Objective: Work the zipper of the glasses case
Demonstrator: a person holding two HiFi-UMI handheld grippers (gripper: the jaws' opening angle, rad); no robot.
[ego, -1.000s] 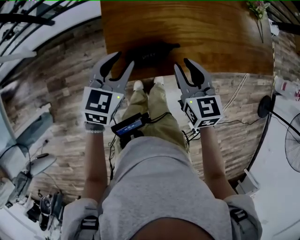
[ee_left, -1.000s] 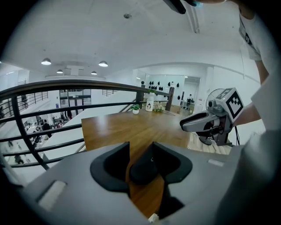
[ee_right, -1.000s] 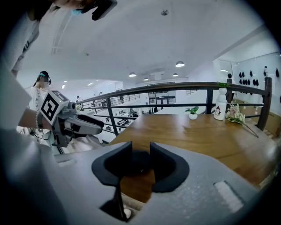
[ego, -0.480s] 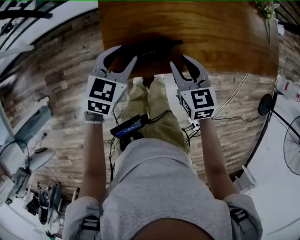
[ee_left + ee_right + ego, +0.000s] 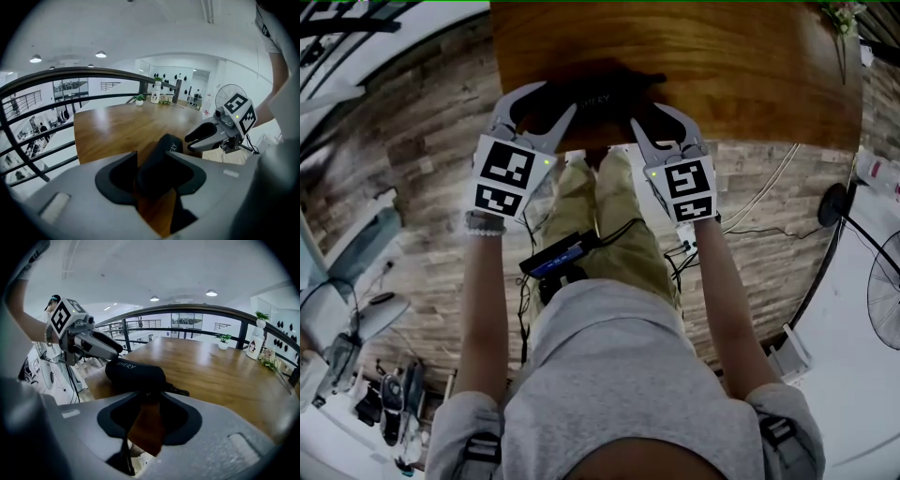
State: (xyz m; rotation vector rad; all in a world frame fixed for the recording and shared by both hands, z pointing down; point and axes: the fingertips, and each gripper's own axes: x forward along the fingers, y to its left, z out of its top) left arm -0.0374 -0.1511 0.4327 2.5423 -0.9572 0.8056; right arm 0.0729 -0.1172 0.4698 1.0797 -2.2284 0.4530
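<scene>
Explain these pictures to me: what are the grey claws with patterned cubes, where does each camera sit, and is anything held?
No robot: a person holds a tool in each hand, the left gripper and the right gripper; the patterned cubes are part of them. The top-down picture comes from a camera on the person's head; the other two cameras ride on the grippers, looking along their jaws. A black glasses case lies near the edge of the wooden table. Both grippers are open; nothing is held. The left's jaws have just been opening, with one end of the case between them, unclamped; the right's point at the other end, where the zipper pull sticks out.
</scene>
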